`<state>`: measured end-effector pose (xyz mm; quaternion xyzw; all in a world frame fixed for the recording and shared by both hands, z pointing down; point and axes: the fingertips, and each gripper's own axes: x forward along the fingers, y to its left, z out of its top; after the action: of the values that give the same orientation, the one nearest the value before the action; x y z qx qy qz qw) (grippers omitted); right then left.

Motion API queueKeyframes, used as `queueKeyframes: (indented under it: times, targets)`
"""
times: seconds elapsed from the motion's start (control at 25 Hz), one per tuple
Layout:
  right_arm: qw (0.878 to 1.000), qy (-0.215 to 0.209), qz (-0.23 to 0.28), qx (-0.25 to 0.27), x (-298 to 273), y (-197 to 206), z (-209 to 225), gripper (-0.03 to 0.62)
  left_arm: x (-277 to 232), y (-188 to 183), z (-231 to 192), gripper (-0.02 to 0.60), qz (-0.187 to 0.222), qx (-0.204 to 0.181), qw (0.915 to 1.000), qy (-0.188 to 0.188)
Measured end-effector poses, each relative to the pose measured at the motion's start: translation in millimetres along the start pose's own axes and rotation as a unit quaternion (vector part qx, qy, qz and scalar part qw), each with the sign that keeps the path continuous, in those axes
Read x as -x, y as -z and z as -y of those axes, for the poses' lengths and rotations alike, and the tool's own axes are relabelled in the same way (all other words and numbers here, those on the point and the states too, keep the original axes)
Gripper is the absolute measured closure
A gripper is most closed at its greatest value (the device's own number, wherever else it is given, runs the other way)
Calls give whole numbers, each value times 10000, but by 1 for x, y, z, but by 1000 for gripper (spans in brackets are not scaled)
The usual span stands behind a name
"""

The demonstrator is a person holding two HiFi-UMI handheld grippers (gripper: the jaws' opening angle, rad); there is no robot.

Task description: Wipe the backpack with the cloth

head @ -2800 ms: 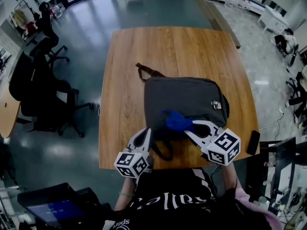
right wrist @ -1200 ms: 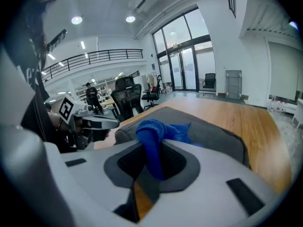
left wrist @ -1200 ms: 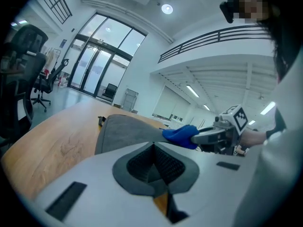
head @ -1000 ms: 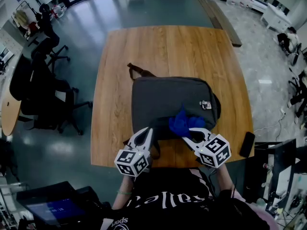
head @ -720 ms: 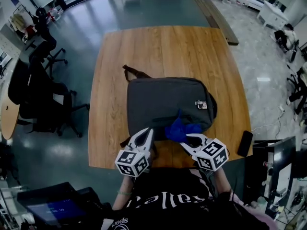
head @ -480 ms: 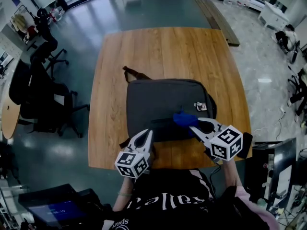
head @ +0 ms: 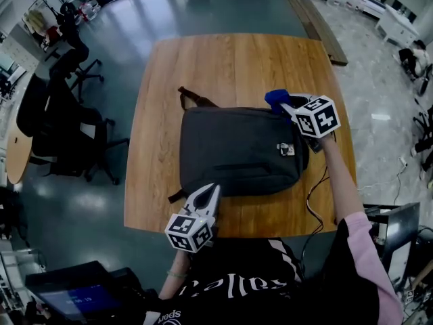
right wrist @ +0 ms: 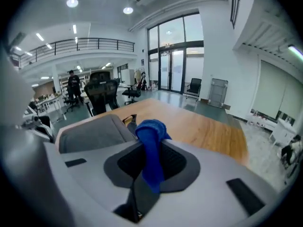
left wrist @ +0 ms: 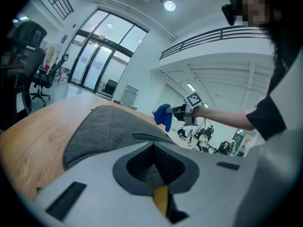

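Backpack (head: 240, 147) flat on table (head: 230, 59), in half nearer to person. Carry strap (head: 194, 99) at its far left corner. Cloth (head: 276, 98) between jaws of right gripper (head: 285, 105), at backpack's far right corner. Left gripper (head: 210, 193) over table's near edge, just before backpack. Office chairs (head: 64, 114) on floor, left of table.

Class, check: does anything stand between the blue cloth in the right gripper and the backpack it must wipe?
Nothing visible does. The right gripper holds the blue cloth at the far right corner of the backpack, with only open air between them.
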<state>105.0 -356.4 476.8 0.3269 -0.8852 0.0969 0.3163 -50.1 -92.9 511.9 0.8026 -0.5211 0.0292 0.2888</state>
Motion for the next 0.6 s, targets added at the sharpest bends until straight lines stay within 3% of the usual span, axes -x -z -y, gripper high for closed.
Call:
queueKeyframes:
  times: [0.12, 0.2, 0.6]
  targets:
    - [9975, -54, -560, 435, -34, 15, 4, 528, 1, 4, 4, 583, -25, -3, 10000, -48]
    - [9967, -134, -667, 440, -43, 25, 0, 528, 2, 8, 4, 583, -34, 14, 10000, -88]
    - [9975, -705, 30, -108, 27, 69, -69, 526, -5, 12, 10, 583, -47, 25, 9999, -148]
